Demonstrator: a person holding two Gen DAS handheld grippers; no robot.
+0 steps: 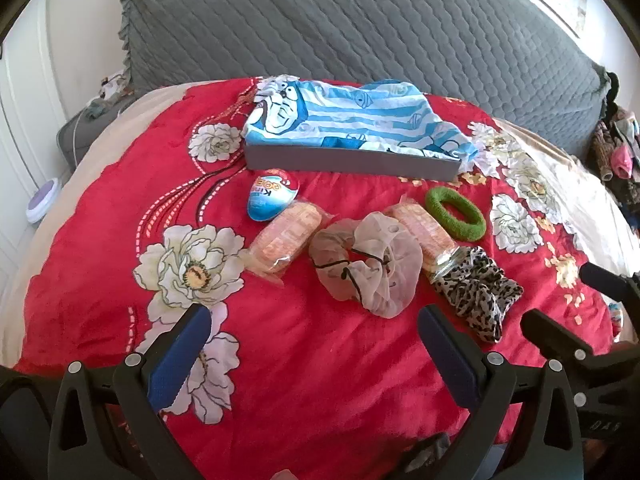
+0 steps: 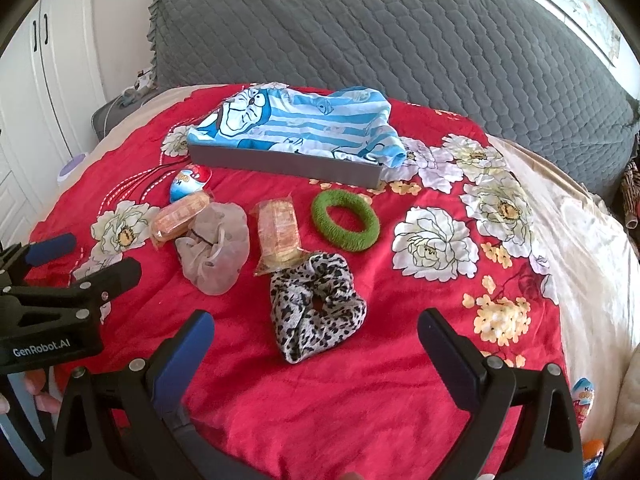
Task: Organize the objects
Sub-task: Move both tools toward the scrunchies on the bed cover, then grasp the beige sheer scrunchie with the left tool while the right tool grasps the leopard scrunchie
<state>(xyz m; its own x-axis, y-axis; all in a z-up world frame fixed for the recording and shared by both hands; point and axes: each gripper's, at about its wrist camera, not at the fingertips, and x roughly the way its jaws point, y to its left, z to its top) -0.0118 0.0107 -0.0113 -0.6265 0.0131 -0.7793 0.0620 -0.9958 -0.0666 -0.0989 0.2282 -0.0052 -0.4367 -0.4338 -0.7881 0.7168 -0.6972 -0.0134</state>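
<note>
A leopard-print scrunchie (image 2: 316, 306), a sheer beige scrunchie (image 2: 214, 250), a green hair ring (image 2: 346, 220), two wrapped snack packs (image 2: 278, 234) and a chocolate egg (image 2: 190, 184) lie together on the red flowered bedspread (image 2: 400, 380), in front of a grey tray (image 2: 288, 166) holding a blue striped cloth (image 2: 296, 124). The left gripper (image 1: 314, 338) and right gripper (image 2: 316, 340) hover above the bedspread. Both pairs of jaws stand wide apart, holding nothing.

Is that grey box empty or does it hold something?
Not empty: a blue-striped cloth lies in the grey box and spills over its right end. Anything under the cloth is hidden.
</note>
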